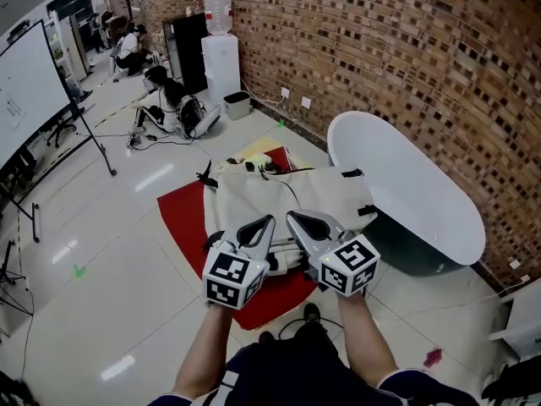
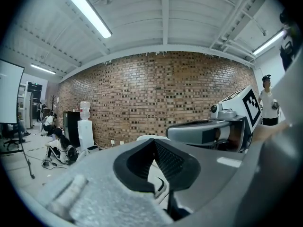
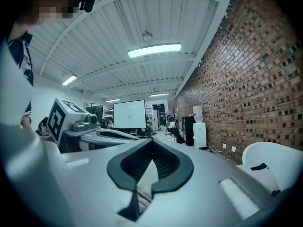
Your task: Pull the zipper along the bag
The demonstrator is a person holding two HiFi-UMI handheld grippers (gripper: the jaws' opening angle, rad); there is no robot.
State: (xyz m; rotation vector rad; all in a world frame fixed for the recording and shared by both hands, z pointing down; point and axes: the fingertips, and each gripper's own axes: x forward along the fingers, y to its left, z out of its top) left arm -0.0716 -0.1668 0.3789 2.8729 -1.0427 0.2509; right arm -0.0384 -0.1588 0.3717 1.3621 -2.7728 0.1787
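Here, in the head view, the left gripper and the right gripper are held side by side just beside each other, the left at 9 o'clock of the right. Each carries its marker cube nearest the camera, and their tips converge towards 12 o'clock. In the left gripper view, its two dark jaws meet at the tips with nothing clamped between them. The right gripper view shows the same: jaws closed tip to tip, empty.

The cream fabric bag with black straps lies flat at 12 o'clock of the grippers, its near edge passing under their tips. Whether either tip touches the fabric cannot be told. The pale surface seen through the gap beneath each pair of jaws is probably this bag. Its zipper is not resolvable from the head view.

The bag rests on a red rectangular mat, which shows bare at 9 o'clock of the bag. A white oval tub stands at 3 o'clock of the bag, against the brown brick wall. A white water dispenser stands at 11 o'clock, well apart.
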